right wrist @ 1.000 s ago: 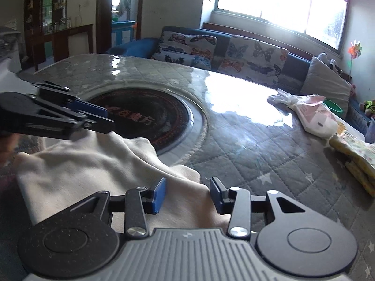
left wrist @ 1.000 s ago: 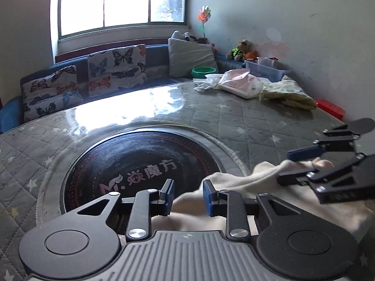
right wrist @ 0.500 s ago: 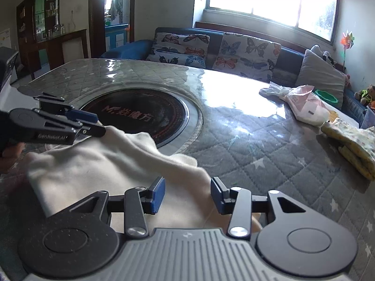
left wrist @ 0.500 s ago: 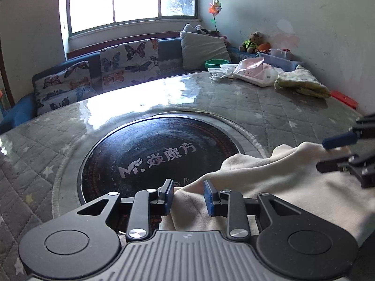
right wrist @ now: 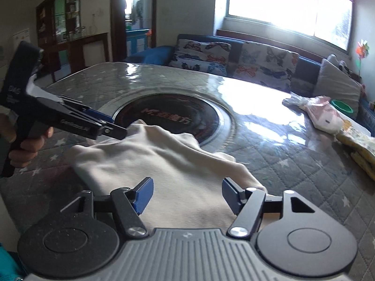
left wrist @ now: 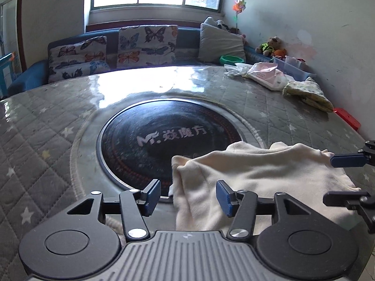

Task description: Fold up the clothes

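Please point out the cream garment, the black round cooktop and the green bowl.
cream garment [left wrist: 262,171], left wrist view, middle of the cloth.
black round cooktop [left wrist: 164,138], left wrist view, glass by the white logo.
green bowl [left wrist: 232,59], left wrist view, its rim.

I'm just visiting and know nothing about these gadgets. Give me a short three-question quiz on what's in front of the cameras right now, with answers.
1. True or false: the left gripper has its fingers clamped on the cream garment.
2. What does the far edge of the garment lie over? A) the black round plate set in the table B) a butterfly cushion C) the green bowl
3. Fill in: the right gripper is ____.

Key: 1 false, its fingers are spread apart. 2 A. 3 open.
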